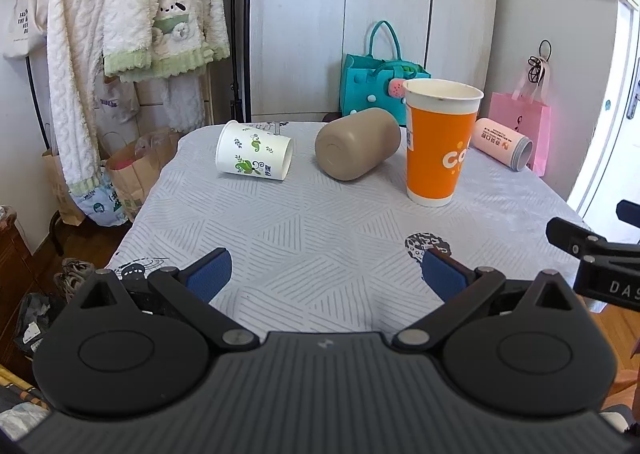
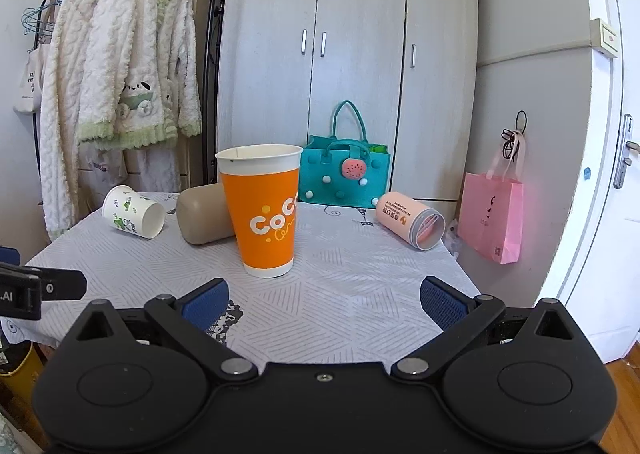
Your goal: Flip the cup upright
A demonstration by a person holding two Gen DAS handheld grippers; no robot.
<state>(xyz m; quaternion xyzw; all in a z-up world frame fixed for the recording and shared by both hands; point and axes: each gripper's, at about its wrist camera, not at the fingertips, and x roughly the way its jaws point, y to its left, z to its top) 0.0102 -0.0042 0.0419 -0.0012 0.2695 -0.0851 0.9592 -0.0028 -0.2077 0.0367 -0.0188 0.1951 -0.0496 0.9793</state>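
An orange paper cup [image 1: 438,142] stands upright on the table; it also shows in the right wrist view [image 2: 264,210]. A white cup with green leaves [image 1: 254,155] [image 2: 133,217], a beige cup [image 1: 357,144] [image 2: 203,220] and a pink cup [image 1: 502,143] [image 2: 410,220] lie on their sides behind and beside it. My left gripper [image 1: 326,274] is open and empty over the near table. My right gripper [image 2: 325,300] is open and empty, just in front of the orange cup.
The table [image 1: 320,222] has a grey patterned cloth. A teal bag [image 1: 380,84] and a pink gift bag [image 2: 490,220] stand behind it near the wardrobe [image 2: 352,54]. Fleece clothes [image 1: 132,14] hang on a rack at left, above paper bags [image 1: 132,174].
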